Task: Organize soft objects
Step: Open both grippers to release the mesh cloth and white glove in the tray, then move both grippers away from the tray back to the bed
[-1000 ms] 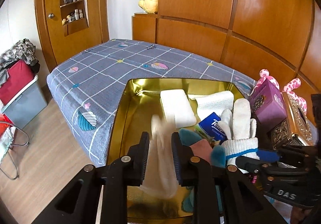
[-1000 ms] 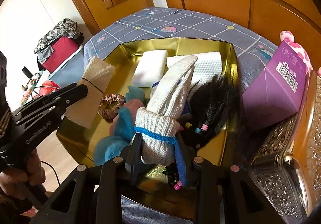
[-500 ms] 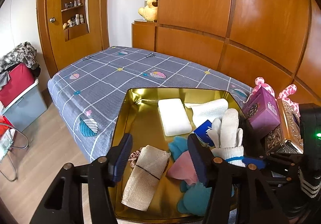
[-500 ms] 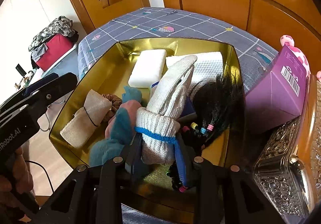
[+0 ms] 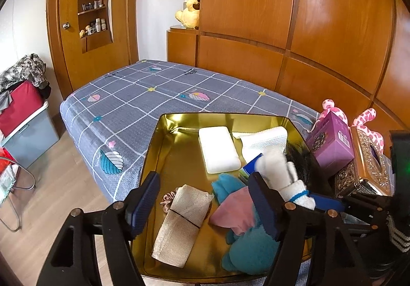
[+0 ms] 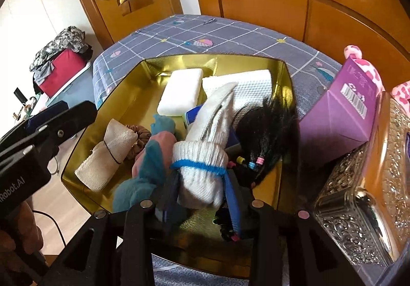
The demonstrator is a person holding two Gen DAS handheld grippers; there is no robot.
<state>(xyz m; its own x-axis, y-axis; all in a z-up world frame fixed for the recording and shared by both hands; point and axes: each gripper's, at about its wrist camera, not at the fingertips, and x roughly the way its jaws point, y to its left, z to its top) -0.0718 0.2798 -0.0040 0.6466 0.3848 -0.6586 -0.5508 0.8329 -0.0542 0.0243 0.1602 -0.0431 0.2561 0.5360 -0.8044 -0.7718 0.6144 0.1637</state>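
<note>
A gold tray (image 5: 164, 155) (image 6: 128, 96) lies on the bed. In it are a beige folded cloth (image 5: 182, 224) (image 6: 107, 155), a brown scrunchie (image 6: 139, 137), a teal and pink plush (image 5: 243, 224) (image 6: 148, 157), a white sponge (image 5: 217, 148) (image 6: 180, 95), a white towel (image 5: 266, 139) and a black hair piece (image 6: 266, 132). My left gripper (image 5: 205, 204) is open and empty above the beige cloth. My right gripper (image 6: 201, 188) is shut on a white knit glove (image 6: 207, 147) with a blue cuff band, held over the tray's near right part; the glove also shows in the left wrist view (image 5: 284, 175).
A purple box (image 5: 330, 145) (image 6: 343, 111) and an ornate silver tissue box (image 5: 364, 170) (image 6: 364, 183) stand right of the tray. The grey checked bed (image 5: 143, 101) extends beyond. A red bin with clothes (image 5: 20, 106) stands on the wooden floor at left.
My left gripper opened and let the beige cloth drop into the tray, then drew back and up. My right gripper kept hold of the white glove and tilted it slightly.
</note>
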